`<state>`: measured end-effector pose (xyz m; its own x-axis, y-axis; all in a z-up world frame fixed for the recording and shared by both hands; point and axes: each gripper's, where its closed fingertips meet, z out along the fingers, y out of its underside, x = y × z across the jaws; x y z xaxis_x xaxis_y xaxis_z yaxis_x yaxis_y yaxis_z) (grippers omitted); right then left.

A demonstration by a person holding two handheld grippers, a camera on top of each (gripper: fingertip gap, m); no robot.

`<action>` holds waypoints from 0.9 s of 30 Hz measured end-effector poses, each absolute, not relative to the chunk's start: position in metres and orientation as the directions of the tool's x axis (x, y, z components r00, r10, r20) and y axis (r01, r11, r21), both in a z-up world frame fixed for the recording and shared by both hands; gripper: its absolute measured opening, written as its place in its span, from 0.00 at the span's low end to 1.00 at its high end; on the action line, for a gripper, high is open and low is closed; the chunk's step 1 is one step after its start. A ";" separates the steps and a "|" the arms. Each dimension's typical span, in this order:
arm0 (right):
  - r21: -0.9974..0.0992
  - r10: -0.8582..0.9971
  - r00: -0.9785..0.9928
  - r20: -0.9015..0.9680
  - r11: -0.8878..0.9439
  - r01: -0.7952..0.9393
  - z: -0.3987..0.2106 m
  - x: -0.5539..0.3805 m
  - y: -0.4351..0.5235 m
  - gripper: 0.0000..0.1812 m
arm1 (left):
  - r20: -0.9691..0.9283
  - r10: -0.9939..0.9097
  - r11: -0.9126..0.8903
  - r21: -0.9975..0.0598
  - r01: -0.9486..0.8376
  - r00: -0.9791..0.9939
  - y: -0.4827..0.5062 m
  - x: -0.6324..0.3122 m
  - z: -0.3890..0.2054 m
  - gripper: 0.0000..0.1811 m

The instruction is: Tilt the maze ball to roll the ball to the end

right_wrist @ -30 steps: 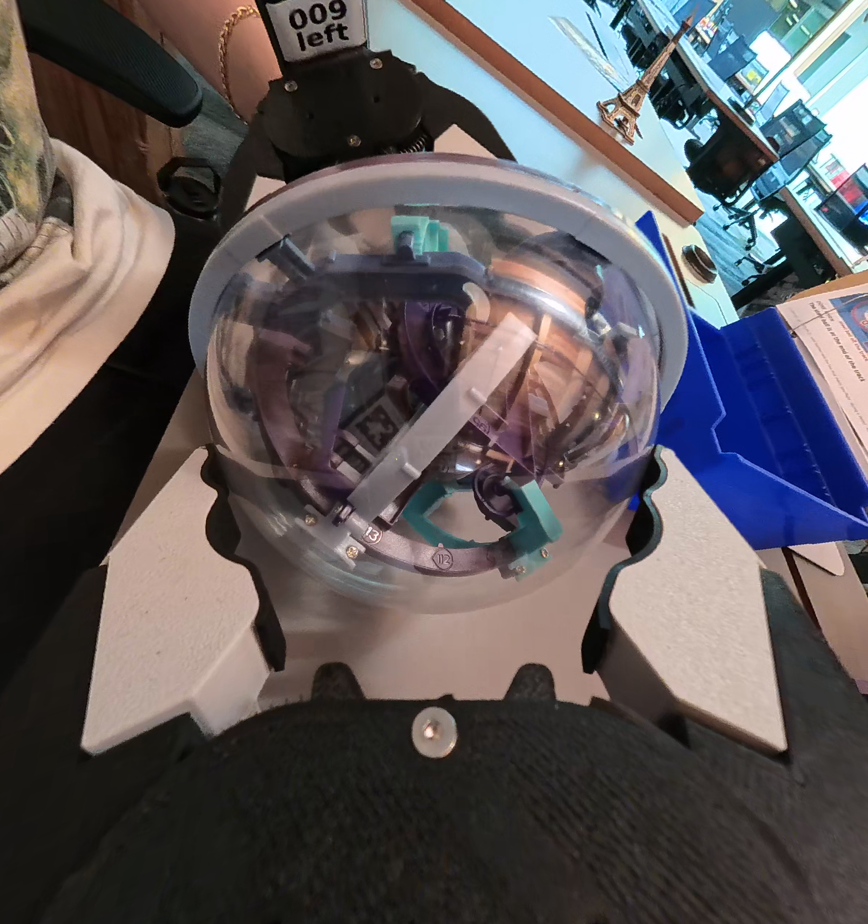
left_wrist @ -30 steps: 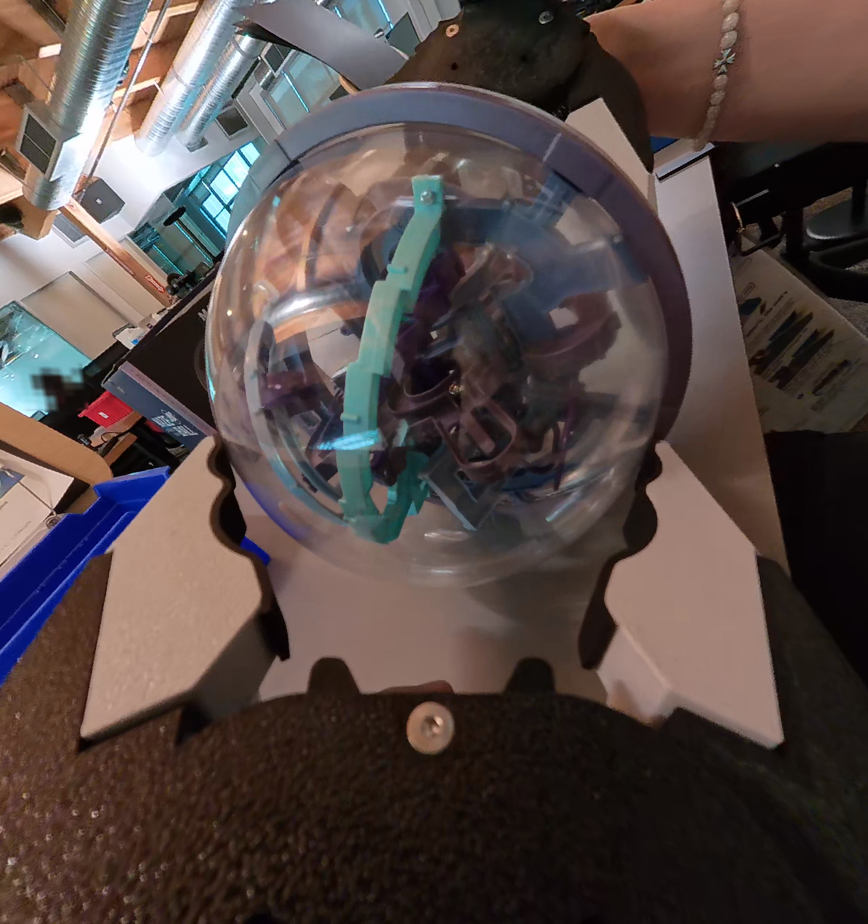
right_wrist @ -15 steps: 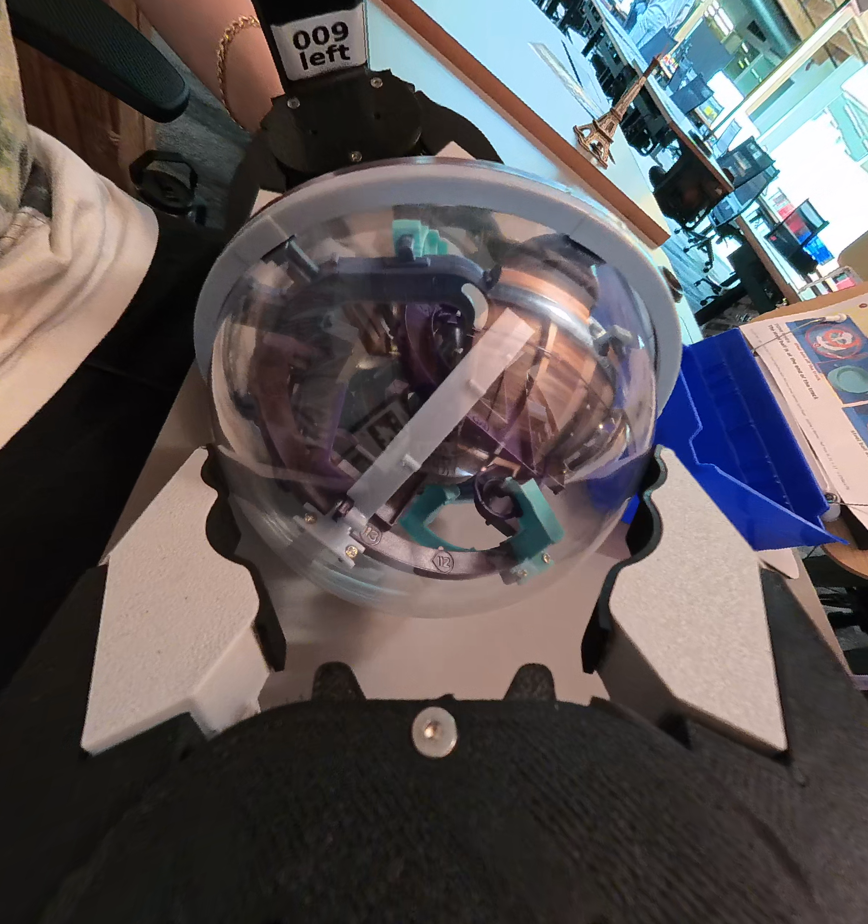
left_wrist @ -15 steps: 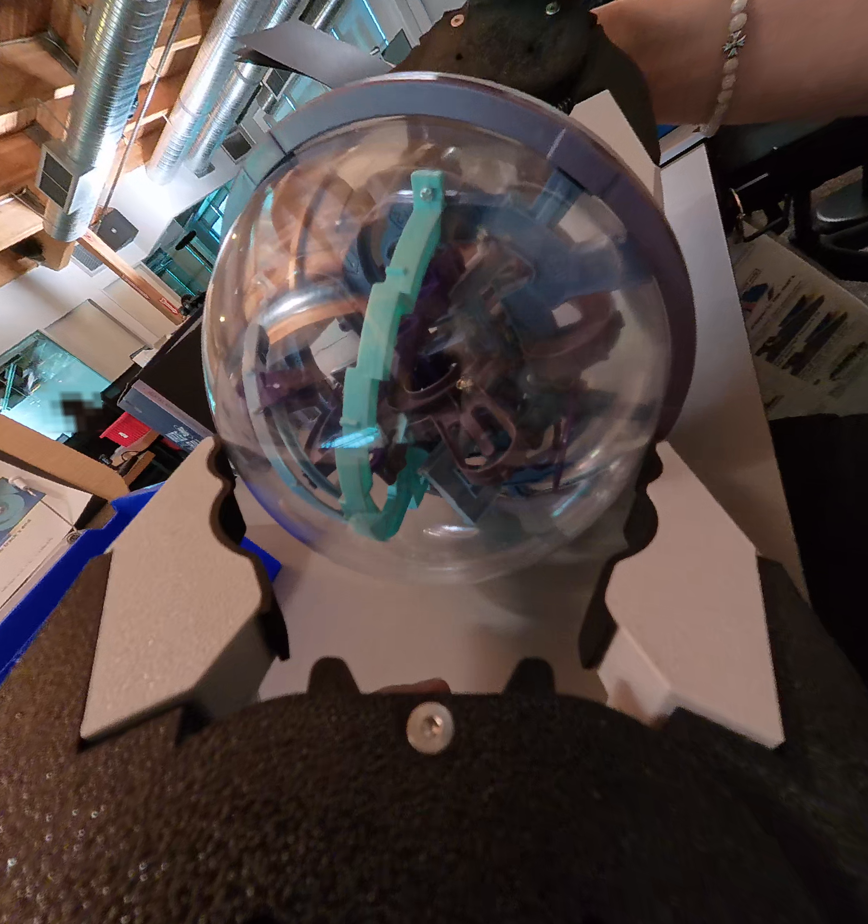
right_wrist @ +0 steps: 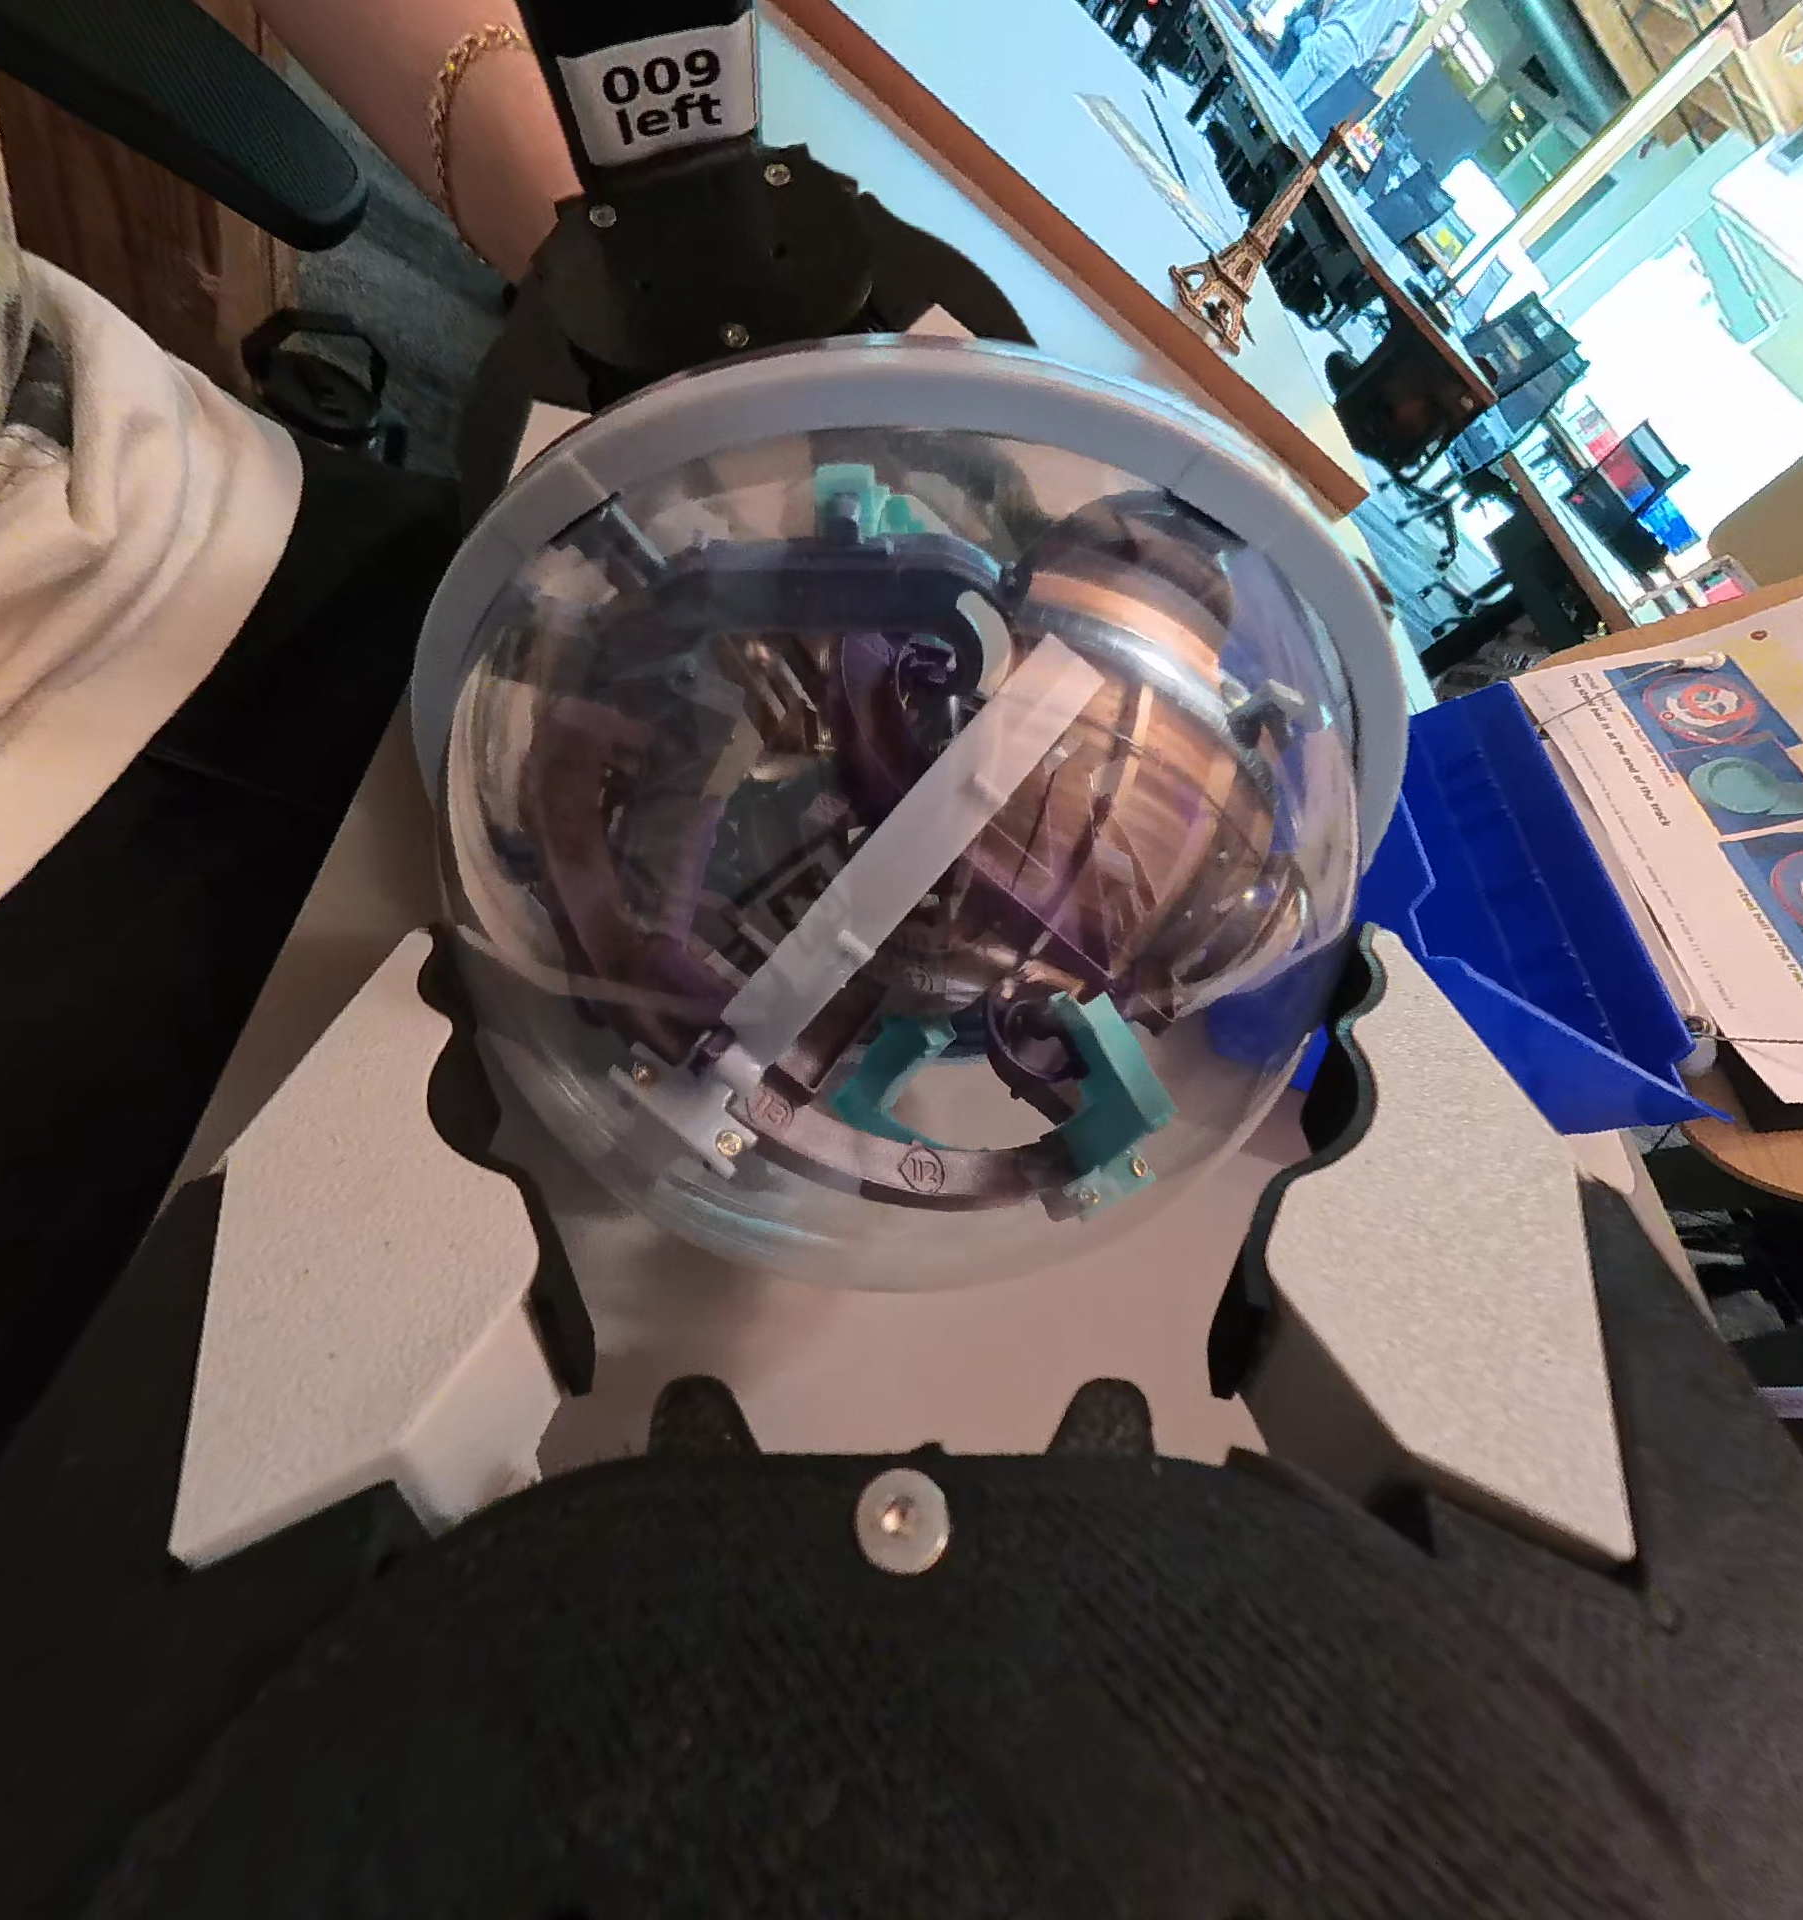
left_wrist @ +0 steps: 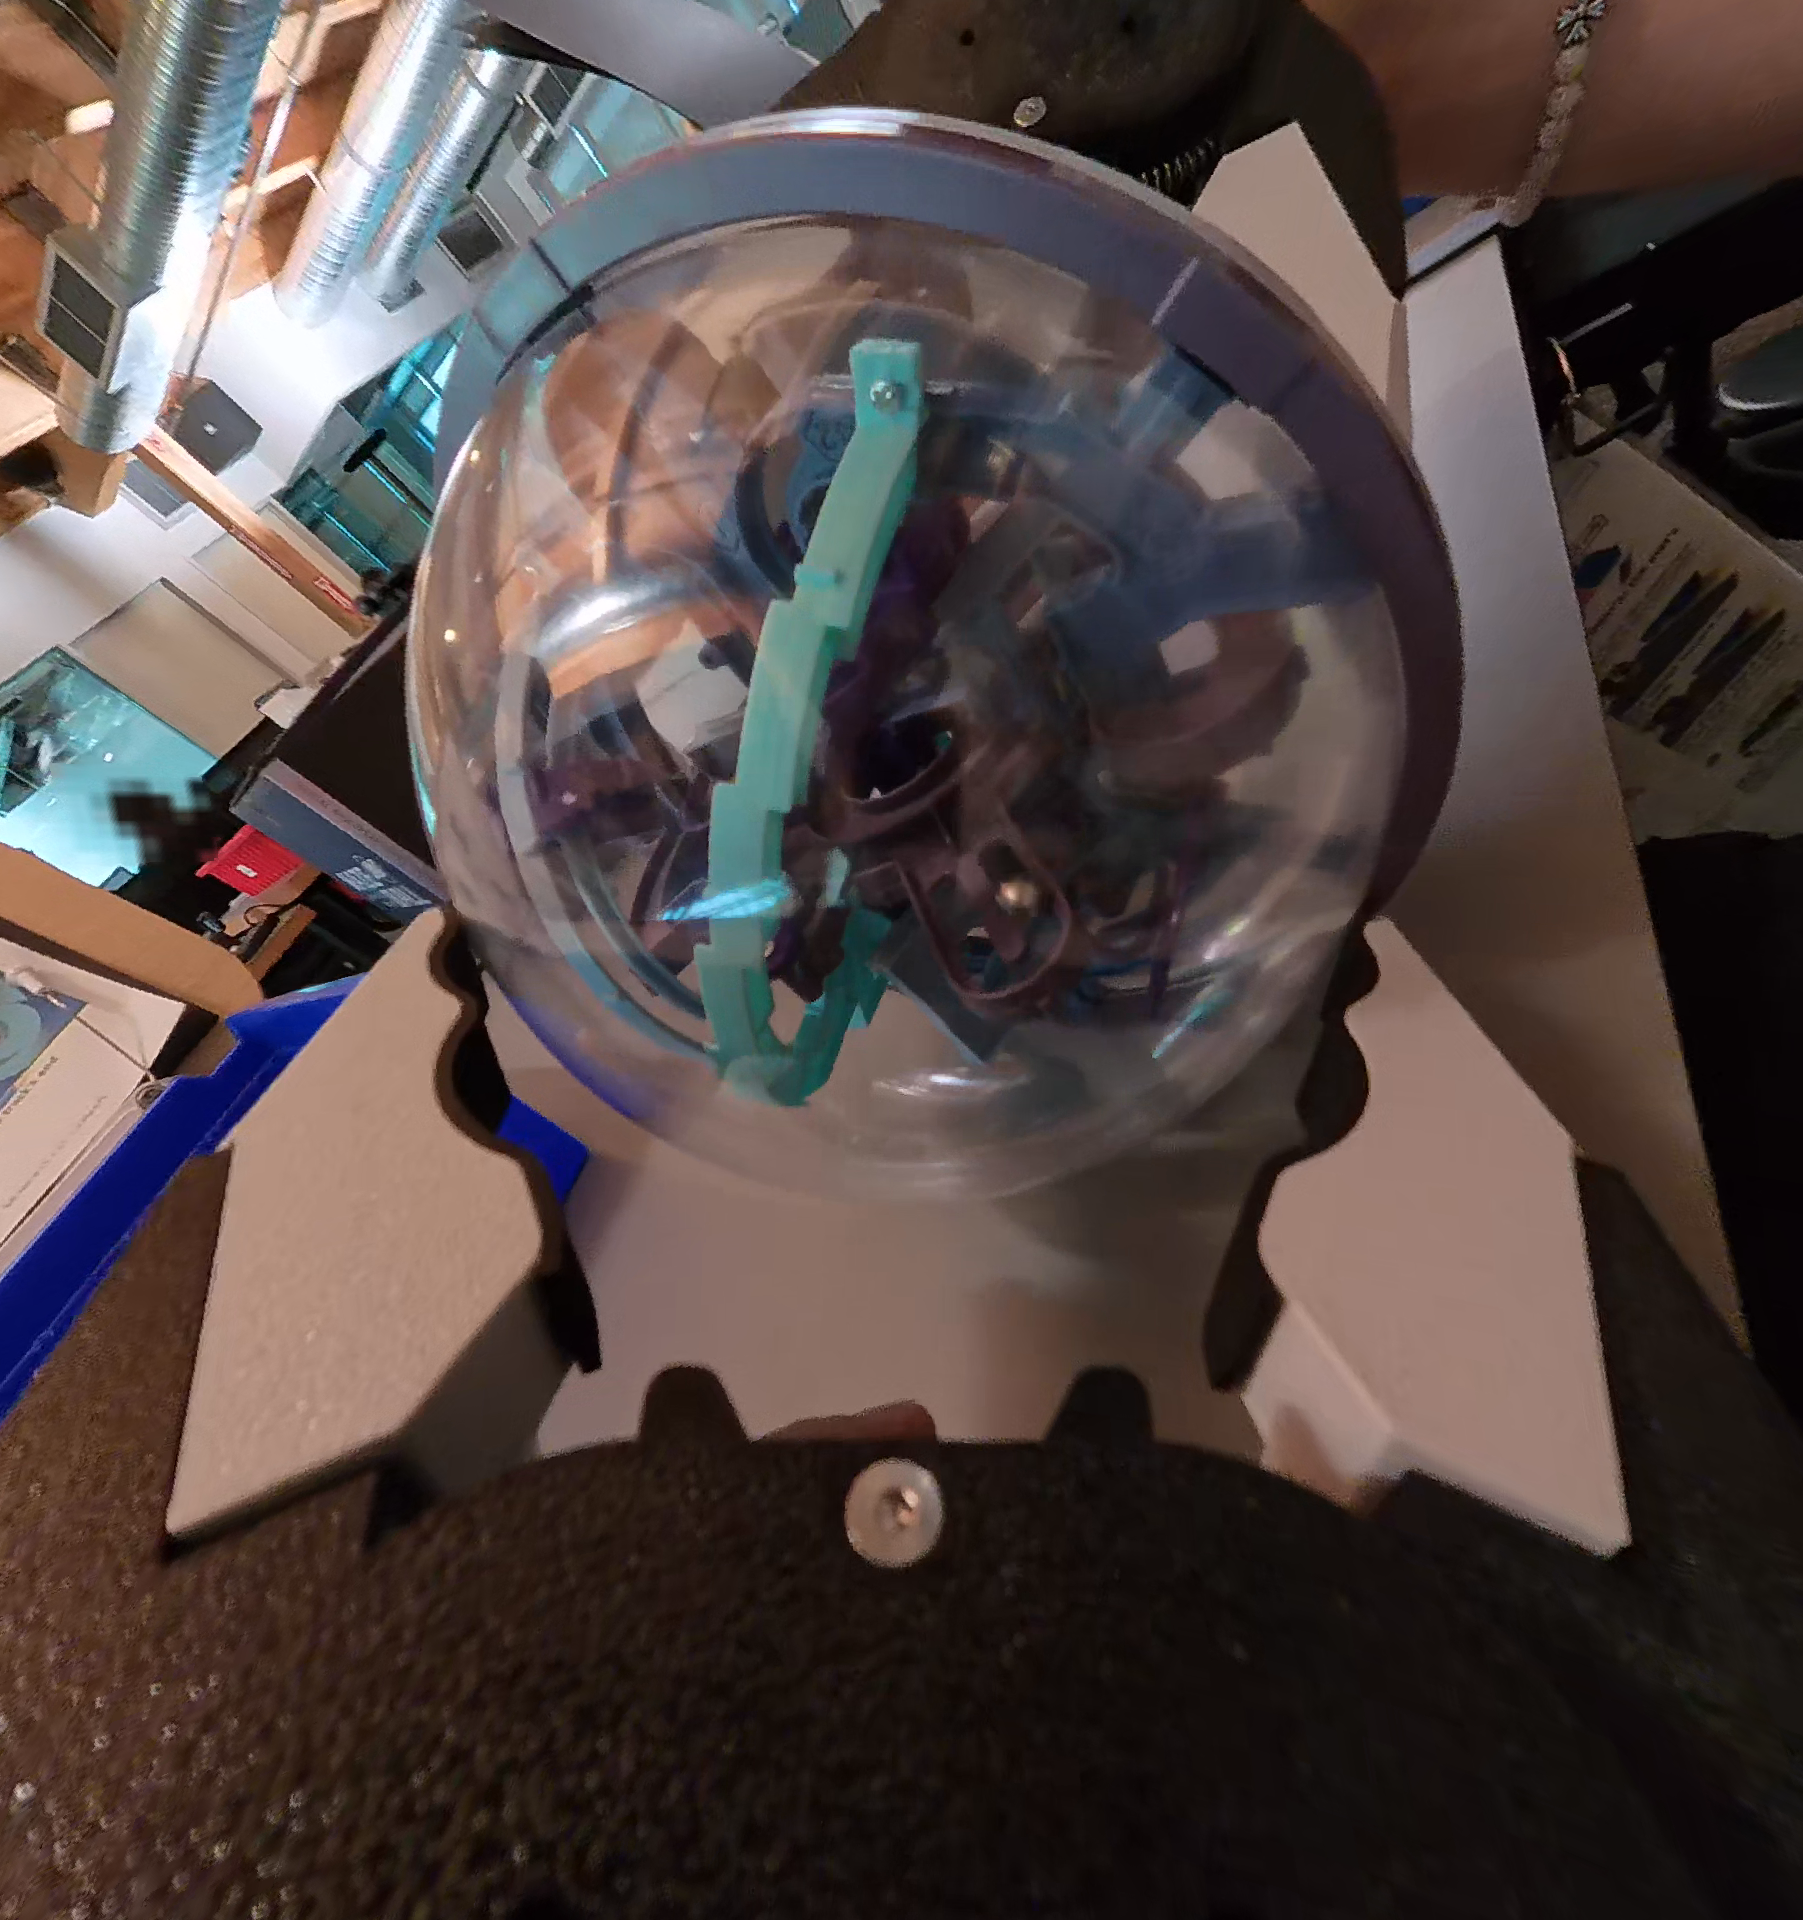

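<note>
Maze ball [left_wrist: 907, 665]: it is being held up in the air between the two grippers, not resting on the table; in the right wrist view [right_wrist: 897, 821] it is filling the middle of the picture.
Left gripper [left_wrist: 902, 997]: its white fingers [left_wrist: 377, 1195] are spread wide and pressing on both sides of the clear shell, so it is gripping the maze ball.
Right gripper [right_wrist: 897, 1008]: the same here, the fingers [right_wrist: 357, 1164] are standing wide apart and cradling the sphere from the opposite side.
Small ball [left_wrist: 1011, 896]: a little metal ball seems to be sitting on a dark purple track low in the sphere; I am not fully sure, the shell is reflecting a lot.
Risk of slipping: the shell is smooth and round, and only its sides are being clamped. If one gripper is turning faster than the other, the sphere may be rotating inside the fingers or popping out.
Risk for the ball: the tracks look narrow and open. A tilt too quick or too steep is probably throwing the ball off its track.
Risk of dropping: a blue bin [right_wrist: 1531, 904] and printed sheets [right_wrist: 1707, 831] are lying just beside, on the table [right_wrist: 1759, 1132]; a fallen sphere may be hitting them.
</note>
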<state>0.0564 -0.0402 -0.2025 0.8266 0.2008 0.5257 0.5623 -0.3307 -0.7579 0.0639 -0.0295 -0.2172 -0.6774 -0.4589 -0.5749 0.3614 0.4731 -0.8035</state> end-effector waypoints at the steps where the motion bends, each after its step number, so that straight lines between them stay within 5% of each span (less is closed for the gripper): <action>1: -0.766 0.189 0.832 0.522 -0.325 0.555 -0.202 0.057 -0.041 0.86 | -0.574 -0.448 0.483 -0.801 0.355 -0.685 -0.030 0.064 -0.217 0.84; 27: -0.798 0.152 0.857 0.492 -0.314 0.514 -0.206 0.062 -0.048 0.86 | -0.581 -0.399 0.518 -0.781 0.349 -0.709 -0.036 0.065 -0.214 0.84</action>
